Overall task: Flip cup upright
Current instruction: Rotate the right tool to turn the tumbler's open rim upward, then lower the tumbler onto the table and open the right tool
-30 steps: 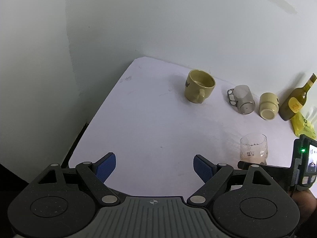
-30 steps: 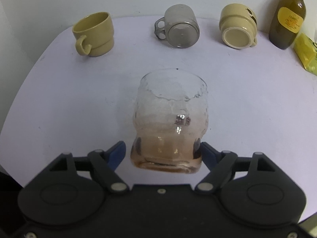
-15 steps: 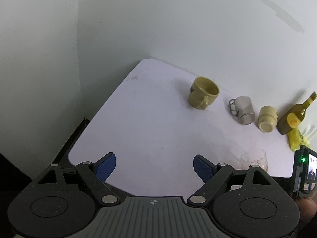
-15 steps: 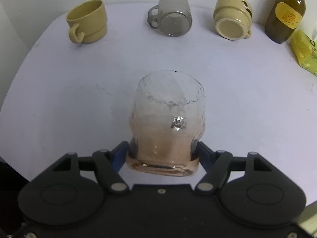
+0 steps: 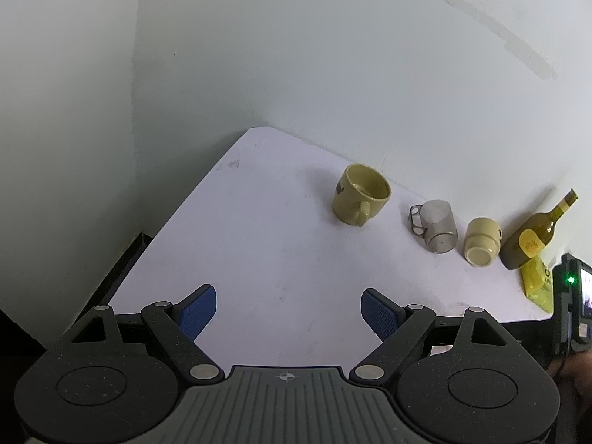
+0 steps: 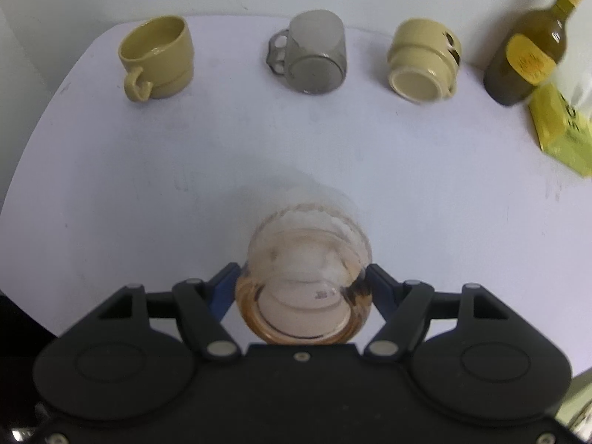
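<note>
My right gripper point(image 6: 301, 290) is shut on a clear glass cup with an amber tint point(image 6: 305, 277). Its blue pads press the cup's sides near the base. The cup is lifted and tipped, thick base toward the camera, mouth pointing away and down toward the white table point(image 6: 111, 199). It is motion-blurred. My left gripper point(image 5: 288, 310) is open and empty above the table's near left part point(image 5: 259, 244). The glass cup is hidden in the left wrist view.
Along the back wall stand an upright yellow mug point(image 6: 157, 61) point(image 5: 360, 194), an upside-down grey glass mug point(image 6: 314, 59) point(image 5: 436, 225), an upside-down cream mug point(image 6: 423, 64) point(image 5: 481, 240), an olive bottle point(image 6: 529, 48) point(image 5: 532, 233) and a yellow packet point(image 6: 562, 129) point(image 5: 536, 281).
The right gripper closed on the glass cup, lifted it and tipped it so its base faces the camera. The left gripper rose and drew back, still open.
</note>
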Demonstrator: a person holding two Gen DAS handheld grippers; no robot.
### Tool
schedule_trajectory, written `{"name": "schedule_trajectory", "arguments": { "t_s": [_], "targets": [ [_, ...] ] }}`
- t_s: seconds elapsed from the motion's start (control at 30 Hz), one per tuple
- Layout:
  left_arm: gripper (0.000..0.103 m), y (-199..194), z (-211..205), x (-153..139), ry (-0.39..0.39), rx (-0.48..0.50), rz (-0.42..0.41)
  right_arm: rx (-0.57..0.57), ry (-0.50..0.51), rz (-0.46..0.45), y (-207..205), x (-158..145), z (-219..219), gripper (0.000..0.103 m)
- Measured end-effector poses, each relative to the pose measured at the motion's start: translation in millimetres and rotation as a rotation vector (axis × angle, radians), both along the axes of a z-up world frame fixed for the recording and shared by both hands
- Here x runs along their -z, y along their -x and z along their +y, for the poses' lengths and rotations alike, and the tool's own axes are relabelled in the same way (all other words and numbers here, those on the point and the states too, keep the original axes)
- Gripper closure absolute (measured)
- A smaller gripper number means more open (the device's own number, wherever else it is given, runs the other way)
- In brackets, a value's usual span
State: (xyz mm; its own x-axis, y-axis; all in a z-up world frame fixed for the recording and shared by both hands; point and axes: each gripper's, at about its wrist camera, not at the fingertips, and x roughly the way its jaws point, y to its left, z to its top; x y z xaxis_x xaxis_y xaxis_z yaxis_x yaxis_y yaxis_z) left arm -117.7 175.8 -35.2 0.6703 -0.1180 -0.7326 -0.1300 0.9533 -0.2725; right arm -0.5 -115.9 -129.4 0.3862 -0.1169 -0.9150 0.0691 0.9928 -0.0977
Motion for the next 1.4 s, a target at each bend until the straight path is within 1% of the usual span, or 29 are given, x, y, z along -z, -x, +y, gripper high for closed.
{"name": "schedule_trajectory", "arguments": {
  "t_s": [0.07, 0.2, 0.33, 0.5, 0.57, 0.6, 0.63, 0.67, 0.73, 0.83, 0.97, 1.03, 1.1, 1.13, 1.2, 1.4],
  "targets": [
    [0.019, 0.9, -1.3, -2.7, 0.007, 0.003, -0.007, -0.026, 0.003, 0.007, -11.0, -2.5, -0.2, 0.032],
    [0.018, 1.1, -4.6, -5.2, 0.012, 0.011, -0.012, -0.032, -0.003, 0.027, -31.1, 0.1, -3.4, 0.032],
    [0.018, 2.8, -9.9, -6.7, 0.017, 0.029, -0.013, -0.031, -0.015, 0.024, -46.1, -3.2, -6.9, 0.032],
    [0.018, 3.6, -15.8, -6.0, 0.022, 0.040, -0.007, -0.039, -0.015, 0.001, -53.2, -2.9, -8.2, 0.032],
    [0.018, 3.5, -17.6, -5.3, 0.021, 0.042, -0.004, -0.050, 0.007, -0.007, -53.5, -3.7, -6.5, 0.032],
    [0.018, 2.9, -18.2, -5.2, 0.020, 0.042, -0.004, -0.067, 0.033, -0.030, -52.2, -8.0, -4.7, 0.032],
    [0.018, 2.9, -19.0, -5.2, 0.019, 0.041, -0.005, -0.086, 0.042, -0.069, -49.6, -15.4, -4.3, 0.031],
    [0.018, 2.6, -19.4, -5.3, 0.019, 0.041, -0.006, -0.091, 0.040, -0.086, -48.8, -19.4, -5.0, 0.029],
    [0.018, 2.7, -21.1, -5.0, 0.021, 0.044, -0.007, -0.089, -0.014, -0.145, -41.1, -37.8, -12.2, 0.027],
    [0.018, 1.3, -23.8, -4.0, 0.021, 0.047, -0.005, -0.103, -0.035, -0.159, -32.6, -42.9, -16.4, 0.024],
    [0.018, -1.3, -24.8, -3.6, 0.018, 0.050, -0.004, -0.116, -0.009, -0.120, -25.1, -28.9, -16.7, 0.025],
    [0.018, -0.7, -24.6, -4.2, 0.011, 0.052, -0.003, -0.094, -0.027, -0.073, -24.1, -16.1, -19.2, 0.030],
    [0.018, -0.8, -25.7, -3.7, 0.008, 0.055, -0.003, -0.087, -0.047, -0.068, -23.7, -11.1, -19.8, 0.036],
    [0.018, 0.4, -25.7, -3.5, 0.007, 0.056, -0.003, -0.081, -0.062, -0.069, -25.0, -9.2, -19.8, 0.036],
    [0.018, 1.4, -26.2, -3.0, 0.002, 0.062, 0.000, -0.076, -0.050, -0.068, -27.6, -7.8, -17.1, 0.035],
    [0.018, 4.9, -22.5, -1.7, 0.007, 0.053, 0.004, -0.064, -0.013, -0.110, -44.5, -5.0, -7.4, 0.036]
  ]
}}
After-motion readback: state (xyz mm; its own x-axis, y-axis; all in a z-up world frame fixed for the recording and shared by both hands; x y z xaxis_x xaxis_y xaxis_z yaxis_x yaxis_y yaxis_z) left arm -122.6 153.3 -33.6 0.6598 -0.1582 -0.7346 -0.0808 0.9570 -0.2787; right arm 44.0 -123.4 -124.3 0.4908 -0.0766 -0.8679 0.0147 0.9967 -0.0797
